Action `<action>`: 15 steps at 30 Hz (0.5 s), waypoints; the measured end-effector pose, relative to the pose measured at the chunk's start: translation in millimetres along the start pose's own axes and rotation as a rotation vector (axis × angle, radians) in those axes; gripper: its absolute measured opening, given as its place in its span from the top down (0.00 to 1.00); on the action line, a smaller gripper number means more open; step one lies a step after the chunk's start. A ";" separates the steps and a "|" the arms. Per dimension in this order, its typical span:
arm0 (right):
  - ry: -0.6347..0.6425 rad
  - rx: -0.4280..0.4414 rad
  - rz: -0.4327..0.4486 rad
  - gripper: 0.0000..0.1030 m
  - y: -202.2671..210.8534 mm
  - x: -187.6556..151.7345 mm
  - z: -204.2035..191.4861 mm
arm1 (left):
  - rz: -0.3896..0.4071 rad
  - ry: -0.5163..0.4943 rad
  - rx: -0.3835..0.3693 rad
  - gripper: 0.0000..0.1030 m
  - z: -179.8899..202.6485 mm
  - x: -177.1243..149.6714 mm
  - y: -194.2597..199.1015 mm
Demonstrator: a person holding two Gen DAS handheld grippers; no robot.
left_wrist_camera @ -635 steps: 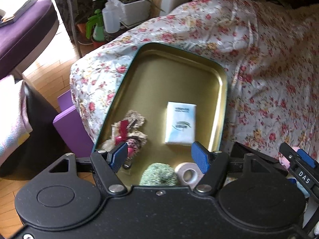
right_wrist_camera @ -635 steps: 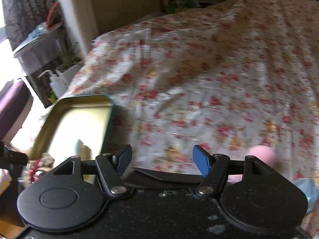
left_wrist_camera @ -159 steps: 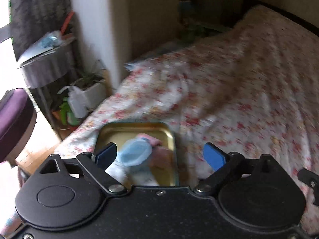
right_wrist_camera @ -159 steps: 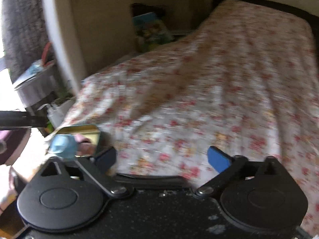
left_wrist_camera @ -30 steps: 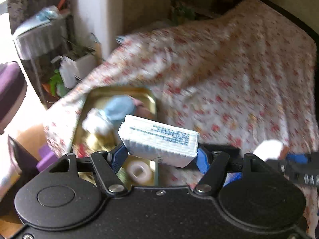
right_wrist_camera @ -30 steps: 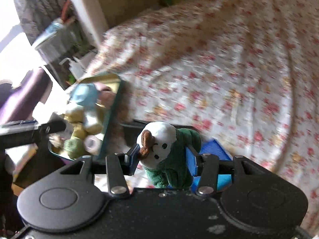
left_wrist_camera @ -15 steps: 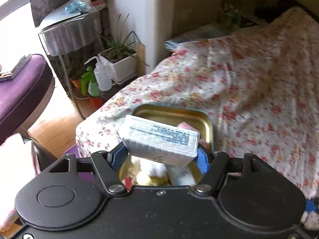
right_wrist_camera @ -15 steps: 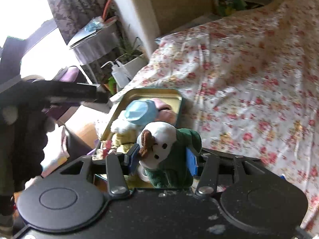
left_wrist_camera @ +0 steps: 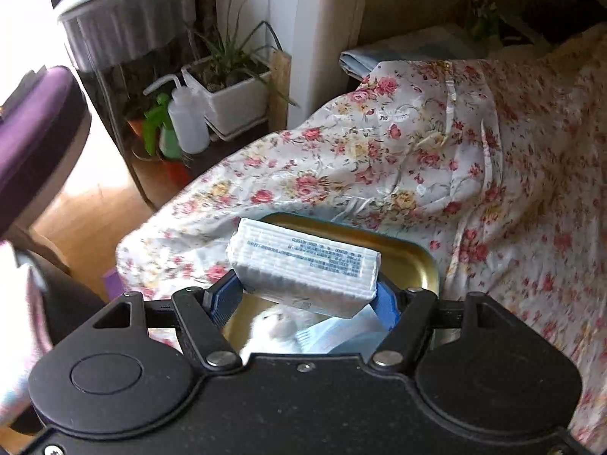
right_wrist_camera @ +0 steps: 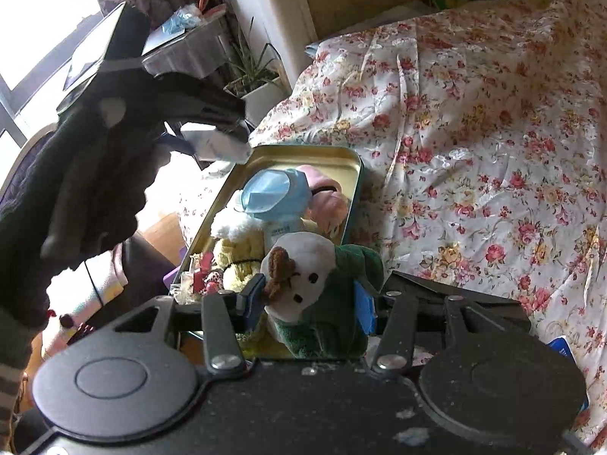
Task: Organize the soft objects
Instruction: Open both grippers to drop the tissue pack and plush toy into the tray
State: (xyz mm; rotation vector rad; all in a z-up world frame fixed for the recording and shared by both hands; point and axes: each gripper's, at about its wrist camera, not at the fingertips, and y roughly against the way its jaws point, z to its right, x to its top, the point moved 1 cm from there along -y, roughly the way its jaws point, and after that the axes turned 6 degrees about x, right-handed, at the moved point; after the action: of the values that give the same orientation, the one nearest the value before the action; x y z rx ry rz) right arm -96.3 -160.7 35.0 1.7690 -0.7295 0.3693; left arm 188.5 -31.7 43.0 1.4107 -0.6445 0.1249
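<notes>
My left gripper (left_wrist_camera: 301,297) is shut on a white tissue pack (left_wrist_camera: 303,265), which hangs above the far part of the gold tray (left_wrist_camera: 409,254). Under it lie a white fluffy toy (left_wrist_camera: 273,326) and a blue face mask (left_wrist_camera: 341,335). My right gripper (right_wrist_camera: 309,299) is shut on a plush dog in green clothes (right_wrist_camera: 315,284), over the tray's near end. In the right wrist view the tray (right_wrist_camera: 303,153) holds the blue mask (right_wrist_camera: 269,189), a pink soft item (right_wrist_camera: 326,199) and a yellow plush (right_wrist_camera: 242,250). A dark-gloved hand (right_wrist_camera: 95,174) holds the left gripper with the tissue pack (right_wrist_camera: 216,140) above the tray's far left corner.
The tray sits on a floral bedspread (left_wrist_camera: 417,144) near the bed's corner. Beyond the corner are a potted plant (left_wrist_camera: 227,87), a white squeeze bottle (left_wrist_camera: 186,117) and a green sprayer (left_wrist_camera: 157,129). A purple seat (left_wrist_camera: 34,129) stands at left. A blue item (right_wrist_camera: 565,345) lies at right.
Both grippers swung left toward the tray with their loads. The tissue pack now hangs over the tray's far end, and the plush dog has come over the near end.
</notes>
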 end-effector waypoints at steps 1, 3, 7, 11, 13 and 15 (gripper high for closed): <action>-0.003 0.001 -0.002 0.53 -1.0 -0.3 0.9 | -0.003 0.017 -0.003 0.35 -0.6 0.5 -1.2; -0.005 0.002 -0.006 0.53 -2.0 -0.7 1.9 | 0.000 0.043 -0.003 0.31 -1.9 1.0 -0.2; -0.008 0.008 0.003 0.53 -3.4 1.2 1.8 | 0.042 0.027 0.015 0.30 -0.6 -2.9 13.0; -0.002 0.007 0.014 0.53 -6.9 4.7 -3.4 | 0.069 0.026 0.030 0.29 -1.1 -4.0 26.5; 0.007 0.009 0.023 0.52 -9.4 8.5 -7.6 | 0.075 0.021 0.031 0.28 -1.6 -6.3 33.7; 0.017 0.015 0.030 0.52 -14.2 13.5 -11.9 | 0.078 0.011 0.050 0.25 -0.5 -11.3 39.9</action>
State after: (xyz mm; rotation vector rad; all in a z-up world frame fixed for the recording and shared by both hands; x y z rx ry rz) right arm -75.6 -150.8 36.0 1.7683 -0.7443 0.4104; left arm 161.4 -20.6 72.5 1.4325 -0.6910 0.2117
